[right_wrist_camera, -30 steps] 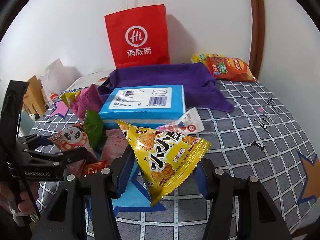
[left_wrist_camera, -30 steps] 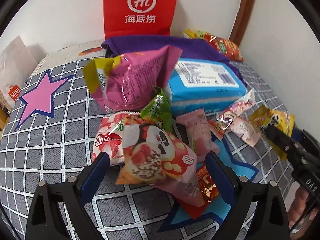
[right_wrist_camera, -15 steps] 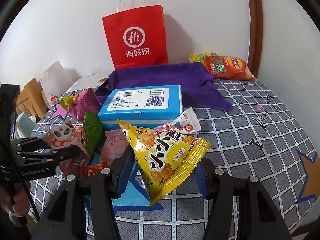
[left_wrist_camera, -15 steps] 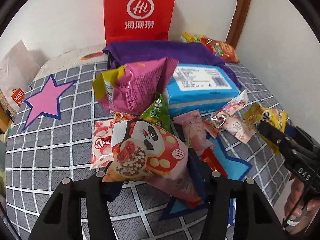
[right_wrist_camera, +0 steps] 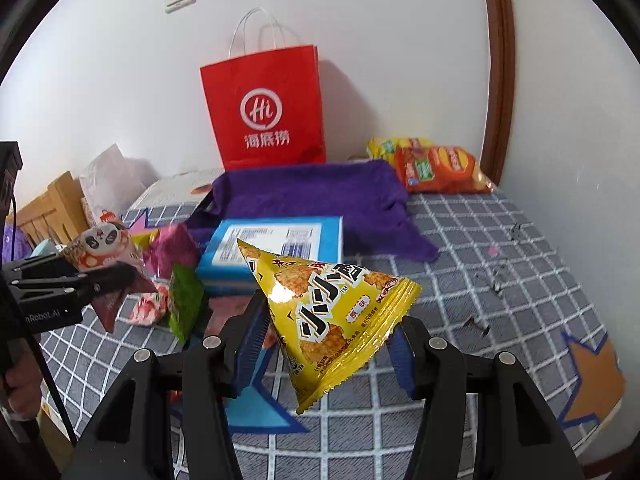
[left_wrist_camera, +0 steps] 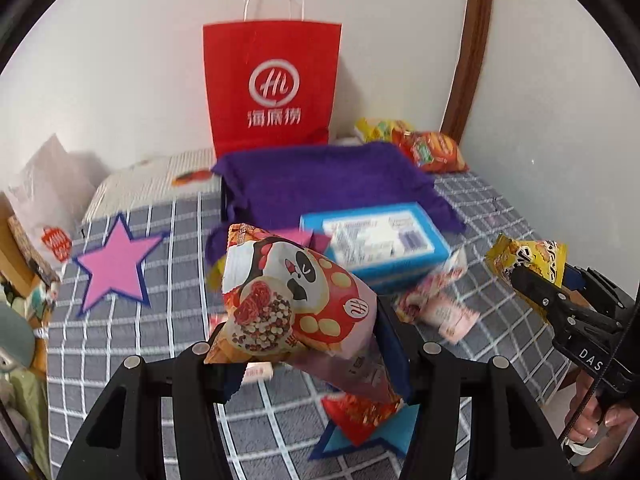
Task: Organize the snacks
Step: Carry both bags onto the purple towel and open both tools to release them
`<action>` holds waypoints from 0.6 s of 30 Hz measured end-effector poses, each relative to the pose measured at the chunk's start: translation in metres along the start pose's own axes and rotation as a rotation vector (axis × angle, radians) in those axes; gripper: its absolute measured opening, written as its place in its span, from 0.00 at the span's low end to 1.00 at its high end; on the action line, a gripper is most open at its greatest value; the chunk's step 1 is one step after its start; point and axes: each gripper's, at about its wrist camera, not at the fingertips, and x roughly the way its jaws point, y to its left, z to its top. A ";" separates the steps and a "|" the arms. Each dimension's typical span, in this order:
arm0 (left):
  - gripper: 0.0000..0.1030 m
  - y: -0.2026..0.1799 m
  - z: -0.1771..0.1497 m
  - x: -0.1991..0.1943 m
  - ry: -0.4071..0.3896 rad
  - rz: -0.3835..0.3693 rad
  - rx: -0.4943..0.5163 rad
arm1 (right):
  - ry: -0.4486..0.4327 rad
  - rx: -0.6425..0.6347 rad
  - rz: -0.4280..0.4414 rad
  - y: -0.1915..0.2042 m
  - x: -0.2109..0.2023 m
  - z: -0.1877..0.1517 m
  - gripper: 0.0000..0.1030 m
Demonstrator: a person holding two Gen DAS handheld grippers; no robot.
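Left hand-held gripper [left_wrist_camera: 304,344] clamping panda snack bag [left_wrist_camera: 296,300], lifted

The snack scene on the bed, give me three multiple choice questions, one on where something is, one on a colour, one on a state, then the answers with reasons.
1. Where does the red paper bag stand?
A. against the wall behind the purple towel
B. on the floor
C. on the blue box

2. What colour is the triangular packet in the right tool?
A. green
B. yellow
C. white

3. What is the left tool doing?
A. lying open on the bed
B. gripping the blue box
C. gripping the panda packet

Answers:
1 A: the purple towel spreads in front of it, wall behind.
2 B: its wrapper is yellow.
3 C: the panda packet sits clamped between its pads, clear of the bed.
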 end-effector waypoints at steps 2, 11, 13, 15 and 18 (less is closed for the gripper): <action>0.53 0.000 0.012 0.000 -0.007 -0.005 -0.005 | -0.014 -0.008 -0.013 -0.003 0.000 0.012 0.54; 0.53 0.010 0.065 0.016 -0.026 0.031 -0.017 | -0.043 -0.047 -0.030 -0.006 0.024 0.077 0.53; 0.53 0.012 0.077 0.020 -0.029 0.041 -0.018 | -0.034 -0.047 -0.013 -0.008 0.033 0.089 0.53; 0.53 0.014 0.089 0.025 -0.029 0.048 -0.015 | -0.023 -0.044 -0.006 -0.012 0.045 0.102 0.53; 0.53 0.018 0.106 0.032 -0.036 0.061 -0.018 | -0.023 -0.044 -0.023 -0.016 0.061 0.118 0.53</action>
